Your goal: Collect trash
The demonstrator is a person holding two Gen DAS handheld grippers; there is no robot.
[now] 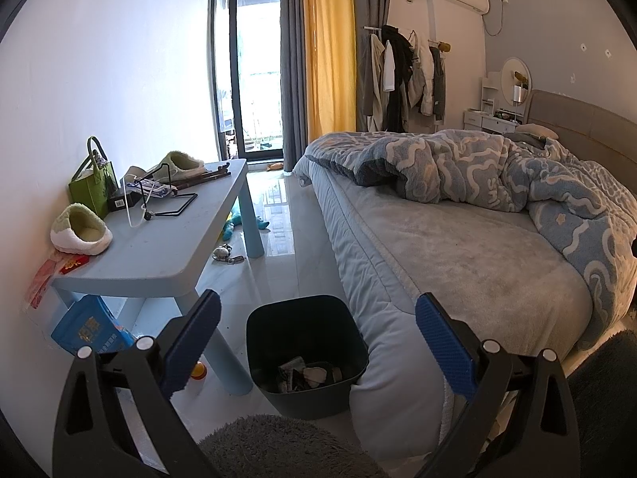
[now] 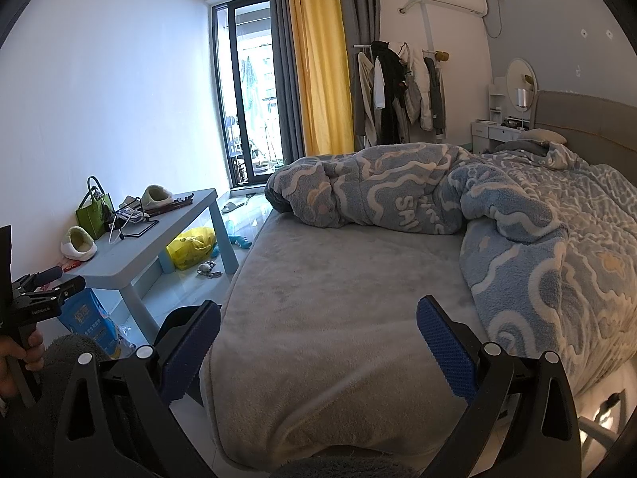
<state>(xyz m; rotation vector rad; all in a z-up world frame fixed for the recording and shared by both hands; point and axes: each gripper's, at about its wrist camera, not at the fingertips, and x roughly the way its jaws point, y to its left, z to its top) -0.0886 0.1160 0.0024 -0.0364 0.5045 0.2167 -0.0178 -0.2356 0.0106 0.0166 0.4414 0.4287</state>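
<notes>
A black trash bin (image 1: 306, 342) stands on the floor between the blue table and the bed, with crumpled paper trash (image 1: 310, 374) at its bottom. My left gripper (image 1: 318, 342) is open and empty, held above and just in front of the bin. My right gripper (image 2: 318, 346) is open and empty over the near corner of the bed (image 2: 338, 298). The bin's rim (image 2: 179, 318) shows partly behind the right gripper's left finger. The left gripper (image 2: 43, 283) also shows at the left edge of the right wrist view.
A light blue table (image 1: 159, 247) by the left wall holds slippers, a green bag (image 1: 93, 187) and small items. A blue package (image 1: 91, 326) and a yellow bag (image 2: 191, 247) lie under it. Small toys lie on the floor (image 1: 278, 235). A rumpled blanket (image 1: 497, 175) covers the bed.
</notes>
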